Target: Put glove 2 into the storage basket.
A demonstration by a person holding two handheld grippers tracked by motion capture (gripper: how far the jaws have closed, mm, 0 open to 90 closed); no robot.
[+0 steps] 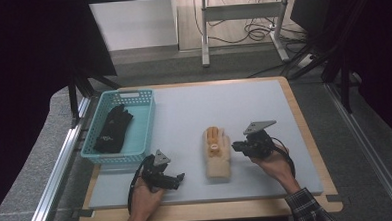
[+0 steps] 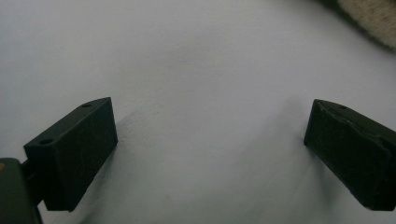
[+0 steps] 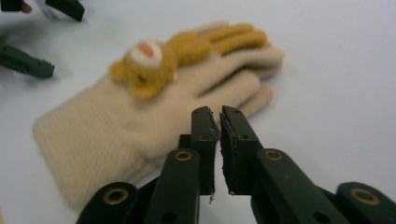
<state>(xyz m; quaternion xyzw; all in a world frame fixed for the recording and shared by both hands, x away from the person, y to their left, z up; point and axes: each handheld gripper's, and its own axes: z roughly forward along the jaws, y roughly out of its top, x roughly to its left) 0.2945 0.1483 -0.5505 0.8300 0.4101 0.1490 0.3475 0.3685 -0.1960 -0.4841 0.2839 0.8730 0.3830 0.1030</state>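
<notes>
The beige glove (image 1: 218, 153) lies centre-right of the high view on the grey mat (image 1: 194, 115), long axis running up the frame, fingers pointing away from you. Your right gripper (image 1: 237, 146), jaws pressed together with seemingly nothing pinched, sits just right of it, nearer than your left gripper (image 1: 179, 179), spread wide at lower left.

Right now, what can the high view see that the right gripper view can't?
High view alone: the blue basket holding a black glove, and the person's hands.
Right gripper view alone: its own jaws, nearly together with nothing between them, beside the glove, and the little bear close up.
Both: the beige glove lying on the grey mat, and the left gripper nearby.
</notes>
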